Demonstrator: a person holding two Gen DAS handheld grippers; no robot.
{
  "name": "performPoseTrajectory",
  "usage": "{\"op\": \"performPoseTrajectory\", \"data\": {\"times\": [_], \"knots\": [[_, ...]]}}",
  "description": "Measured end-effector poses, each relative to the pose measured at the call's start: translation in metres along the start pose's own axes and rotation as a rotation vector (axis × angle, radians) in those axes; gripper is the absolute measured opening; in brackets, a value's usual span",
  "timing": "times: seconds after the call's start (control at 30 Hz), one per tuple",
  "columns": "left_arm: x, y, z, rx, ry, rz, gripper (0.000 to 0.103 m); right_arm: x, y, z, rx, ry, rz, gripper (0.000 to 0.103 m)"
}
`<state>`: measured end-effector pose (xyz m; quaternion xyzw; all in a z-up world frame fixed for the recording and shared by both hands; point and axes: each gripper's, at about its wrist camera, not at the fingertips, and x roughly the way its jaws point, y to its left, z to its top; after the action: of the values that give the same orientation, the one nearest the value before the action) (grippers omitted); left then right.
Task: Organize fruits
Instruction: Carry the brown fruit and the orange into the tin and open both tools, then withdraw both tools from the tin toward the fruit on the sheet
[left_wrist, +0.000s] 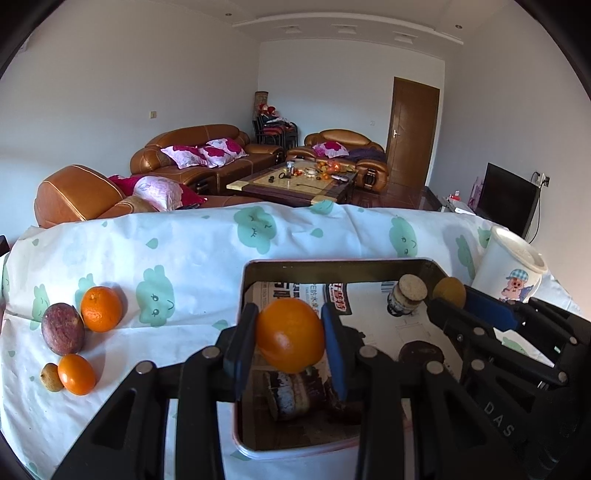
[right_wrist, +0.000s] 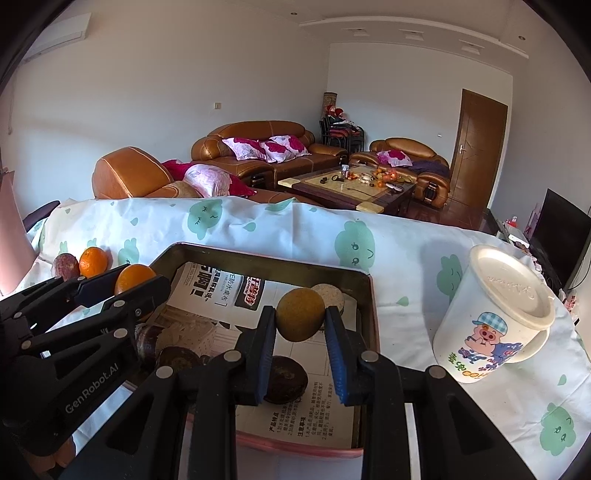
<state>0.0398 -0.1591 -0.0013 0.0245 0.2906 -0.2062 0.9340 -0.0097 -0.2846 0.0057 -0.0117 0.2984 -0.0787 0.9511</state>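
we've got both fruits over the tin tray (left_wrist: 246, 291) now. left hand-held gripper (left_wrist: 290, 338) is clamped on an orange (left_wrist: 290, 334), right hand-held gripper (right_wrist: 301, 325) is clamped on a dull yellow-brown fruit (right_wrist: 301, 319); both hang just above the paper lining the tray. to do this step well we'd lower each one onto a bare patch of paper, clear of the small corked jar (left_wrist: 406, 299) at the far side and the dark round lumps (right_wrist: 286, 378) under the right gripper, then let go only once the fruit is resting, since round fruit will likely roll on the paper. we'd also keep the two grippers apart; they sit close side by side here. the orange is bright, smooth and glossy, pinched at its sides; the yellow-brown one is matte and a bit rough, about as wide as the jaws' gap. still out on the counter's cloth (left_wrist: 184, 258), left of the tray: another orange (left_wrist: 100, 309), a purple fruit (left_wrist: 62, 328), a small orange one (left_wrist: 77, 374) and a tiny yellowish one (left_wrist: 51, 377). a lidded cup (right_wrist: 495, 314) stands to the tray's right.
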Motion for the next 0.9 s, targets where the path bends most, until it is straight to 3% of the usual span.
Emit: {"op": "performPoseTrajectory", "data": {"times": [0.1,0.17,0.33,0.53,0.63,0.9], "knots": [[-0.003,-0.001,0.000,0.006,-0.017,0.005,0.041,0.000,0.003,-0.001,-0.008,0.007,0.020,0.029],[-0.008,-0.004,-0.001,0.016,-0.043,0.020,0.057,0.001,0.006,-0.002,-0.018,0.011,0.029,0.031],[-0.020,0.002,-0.002,-0.015,-0.102,0.066,0.073,-0.006,0.006,-0.001,-0.015,-0.022,0.019,0.035],[-0.029,0.024,-0.003,-0.100,-0.136,0.120,0.099,-0.010,-0.004,0.002,0.043,-0.048,-0.004,0.068],[-0.032,0.030,-0.006,-0.117,-0.137,0.129,0.100,-0.012,-0.008,0.002,0.084,-0.053,0.016,0.077],[-0.041,0.034,-0.011,-0.101,-0.145,0.165,0.103,-0.013,0.004,-0.001,0.053,-0.062,-0.002,0.078]]}}
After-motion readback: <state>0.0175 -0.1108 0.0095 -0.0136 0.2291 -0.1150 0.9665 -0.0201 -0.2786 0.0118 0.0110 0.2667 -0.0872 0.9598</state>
